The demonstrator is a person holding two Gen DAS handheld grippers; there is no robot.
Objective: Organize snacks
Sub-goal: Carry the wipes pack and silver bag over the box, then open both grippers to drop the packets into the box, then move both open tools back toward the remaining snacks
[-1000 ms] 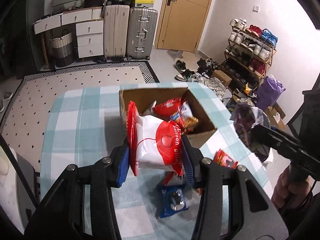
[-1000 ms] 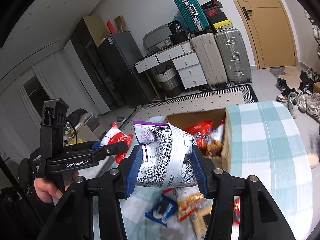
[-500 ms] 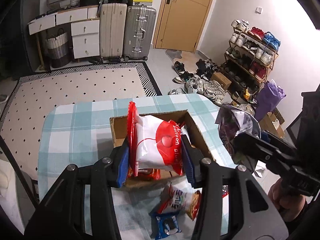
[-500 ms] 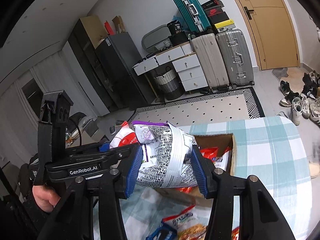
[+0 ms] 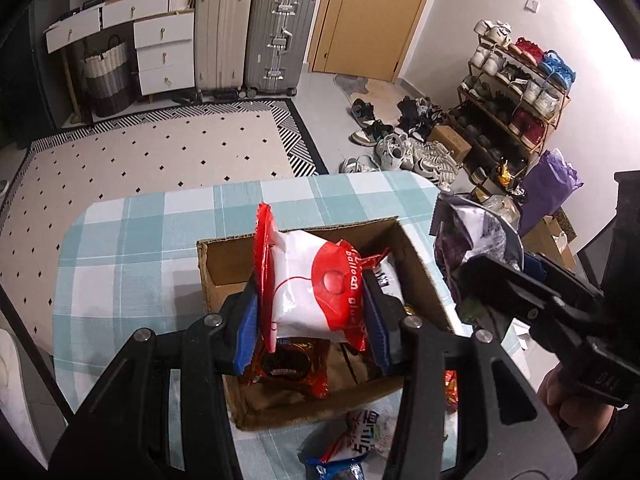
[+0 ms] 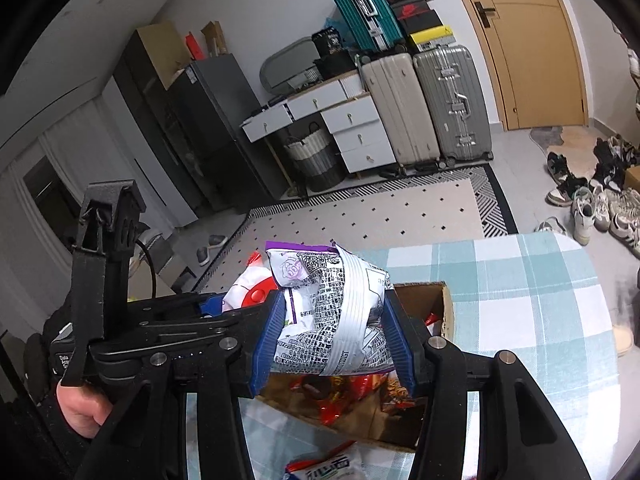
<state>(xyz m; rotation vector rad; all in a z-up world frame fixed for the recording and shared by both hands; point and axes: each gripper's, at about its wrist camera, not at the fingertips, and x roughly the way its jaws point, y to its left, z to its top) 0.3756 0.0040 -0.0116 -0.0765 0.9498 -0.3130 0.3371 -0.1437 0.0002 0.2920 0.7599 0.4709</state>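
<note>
My left gripper (image 5: 310, 320) is shut on a white and red snack bag (image 5: 312, 292) and holds it over the open cardboard box (image 5: 224, 276) on the checked table. Inside the box lie a dark red packet (image 5: 290, 364) and other snacks. My right gripper (image 6: 332, 336) is shut on a crumpled white and purple printed bag (image 6: 336, 312), just above the box's near side (image 6: 444, 308). In the left wrist view the right gripper (image 5: 480, 276) with its bag (image 5: 468, 232) hangs at the box's right side. In the right wrist view the left gripper (image 6: 236, 300) sits close on the left.
Loose snack packets (image 5: 360, 428) lie on the teal checked tablecloth (image 5: 132, 240) in front of the box. Beyond the table are a patterned rug (image 5: 152, 152), suitcases (image 5: 276, 36), drawers, a shoe rack (image 5: 516, 92) and scattered shoes. A hand (image 6: 80, 404) holds the left gripper.
Both grippers have moved forward over the table with their bags. The red and white bag now hangs over the box's inside, and the printed bag has reached the box's edge.
</note>
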